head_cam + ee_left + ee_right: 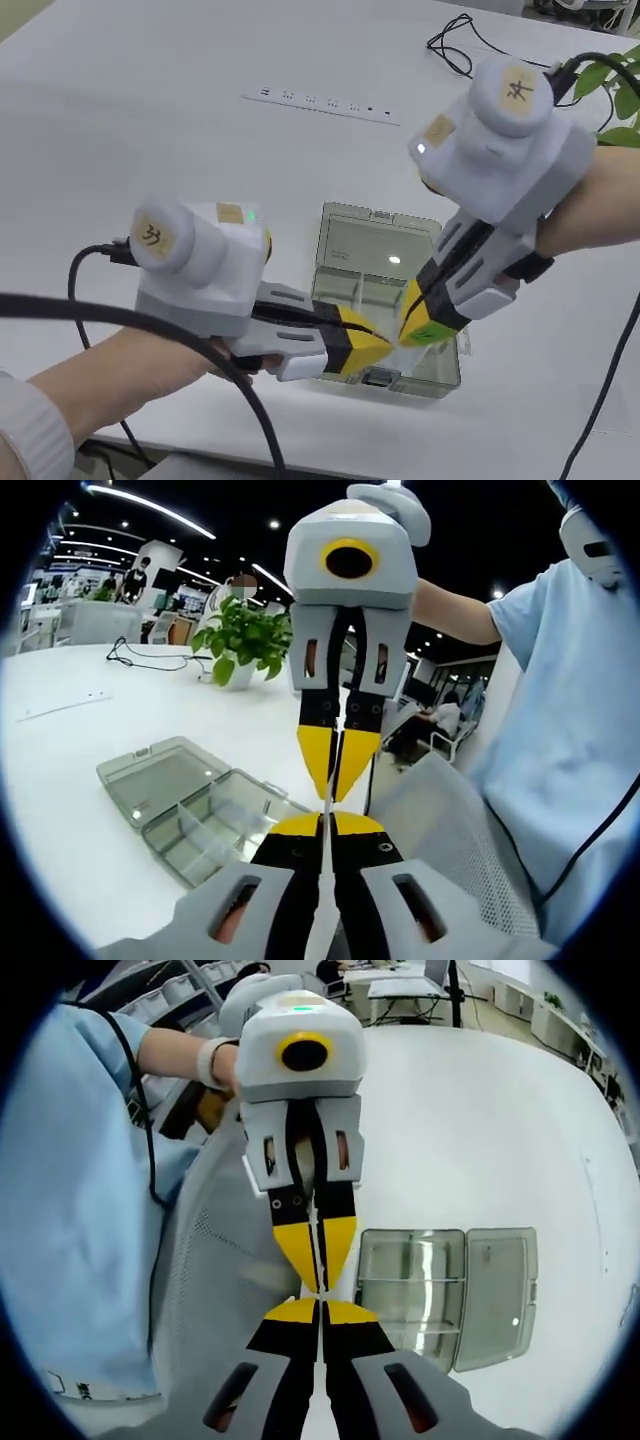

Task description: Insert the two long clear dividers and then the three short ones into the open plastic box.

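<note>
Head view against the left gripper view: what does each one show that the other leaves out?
Head view adds the person's left hand and the black cable crossing it. Left gripper view adds a mesh chair and the person's blue shirt. Both show the open box, the plant, and the left gripper meeting the right gripper tip to tip, jaws shut.

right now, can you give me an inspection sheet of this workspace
surface: white table
job's things: open clear box near the front edge, lid laid back flat; two dividers seem to cross its base
clutter: power strip further back
grippers: left hand-held gripper and right hand-held gripper meet tip to tip above the box, jaws together; thin pale strip between the left one's jaws, probably a divider
cables: black cable from the left hand-held gripper; loose black cable at the far edge
surroundings: potted plant; office with ceiling lights
</note>
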### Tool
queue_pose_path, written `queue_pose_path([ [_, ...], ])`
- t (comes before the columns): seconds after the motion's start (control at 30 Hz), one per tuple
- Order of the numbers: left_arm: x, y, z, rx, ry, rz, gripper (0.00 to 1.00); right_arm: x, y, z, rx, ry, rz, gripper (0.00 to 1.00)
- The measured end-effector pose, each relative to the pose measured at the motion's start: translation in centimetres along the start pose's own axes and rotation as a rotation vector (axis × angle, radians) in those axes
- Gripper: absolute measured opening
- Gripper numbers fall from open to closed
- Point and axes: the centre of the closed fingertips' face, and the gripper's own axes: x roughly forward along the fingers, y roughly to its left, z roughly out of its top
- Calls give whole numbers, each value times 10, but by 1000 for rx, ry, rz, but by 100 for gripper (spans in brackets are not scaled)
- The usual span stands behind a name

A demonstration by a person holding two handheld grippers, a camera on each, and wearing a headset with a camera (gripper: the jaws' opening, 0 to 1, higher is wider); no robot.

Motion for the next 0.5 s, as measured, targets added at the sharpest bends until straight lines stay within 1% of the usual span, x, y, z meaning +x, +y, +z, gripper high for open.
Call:
queue_pose_path([
  [0.07,0,2,-1,-1,5,10,0,1,-3,0,-15,12,-10,2],
  [0.2,-1,5,-1,-4,6,20,0,1,-4,0,-13,16,-16,2],
  [0.27,-1,7,-1,7,4,34,2,2,-4,0,-12,16,-18,2],
  [0.37,-1,13,1,11,-1,65,11,4,-1,-1,-12,20,-10,2],
  [0.4,-2,16,0,16,1,76,14,5,-2,-2,-23,23,-17,2],
  [0.47,-3,20,0,13,3,94,19,5,-5,-4,-13,26,-23,2],
  [0.5,-3,21,0,13,3,100,23,5,-7,-5,-7,25,-25,2],
])
